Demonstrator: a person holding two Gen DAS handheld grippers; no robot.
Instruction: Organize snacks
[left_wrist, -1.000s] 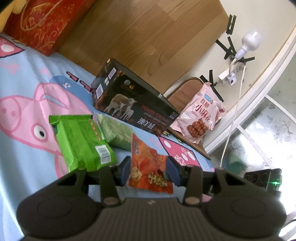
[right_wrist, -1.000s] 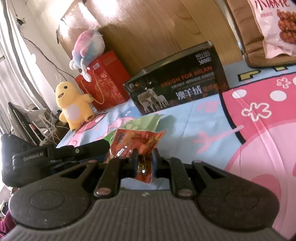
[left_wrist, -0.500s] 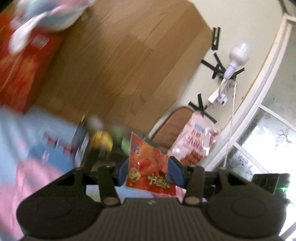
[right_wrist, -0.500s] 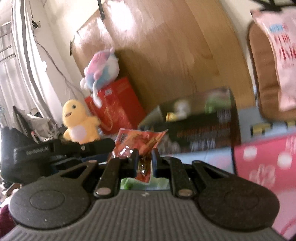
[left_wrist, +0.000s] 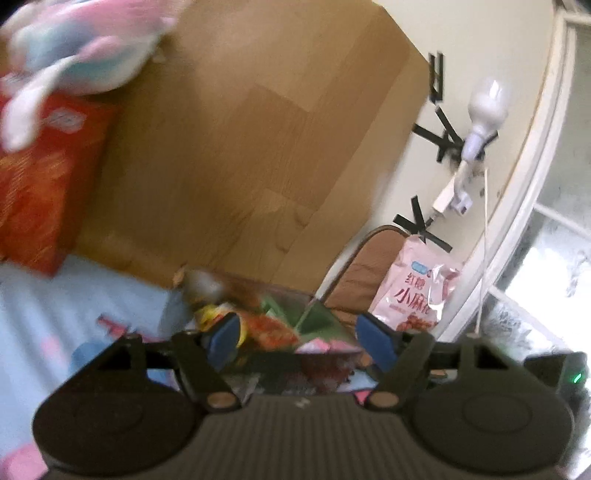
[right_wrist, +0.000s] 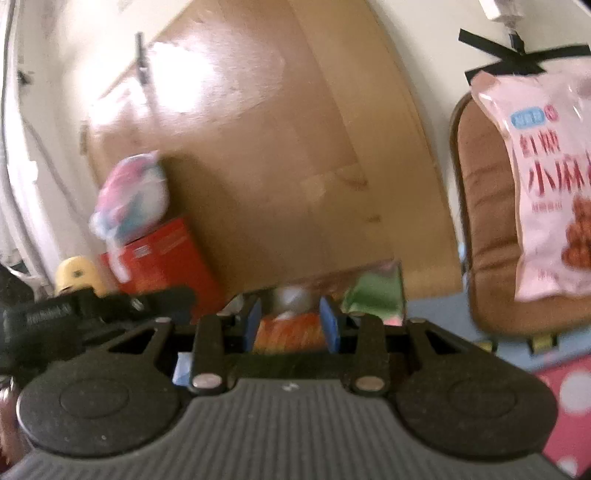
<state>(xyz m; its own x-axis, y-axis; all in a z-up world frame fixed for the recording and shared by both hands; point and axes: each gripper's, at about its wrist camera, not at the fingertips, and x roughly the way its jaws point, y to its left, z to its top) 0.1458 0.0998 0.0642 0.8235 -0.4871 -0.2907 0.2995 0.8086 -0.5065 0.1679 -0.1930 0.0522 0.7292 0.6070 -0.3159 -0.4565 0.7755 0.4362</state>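
Left wrist view: orange snack packet (left_wrist: 271, 329) lies beyond the parted left gripper (left_wrist: 301, 334)

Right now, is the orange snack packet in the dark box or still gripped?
In the box. The orange snack packet lies among other snacks inside the dark box; the left gripper and the right gripper have just been opening, pads clear.

Ahead of both grippers the open dark box (left_wrist: 314, 306) is crowded with snack packets, the orange packet (left_wrist: 271, 328) uppermost. Straight behind it the wooden headboard (left_wrist: 236, 155) blocks the way. A red gift bag (left_wrist: 40, 177) closes the left side, and a brown chair (right_wrist: 487, 236) carrying a pink snack bag (right_wrist: 546, 184) closes the right.
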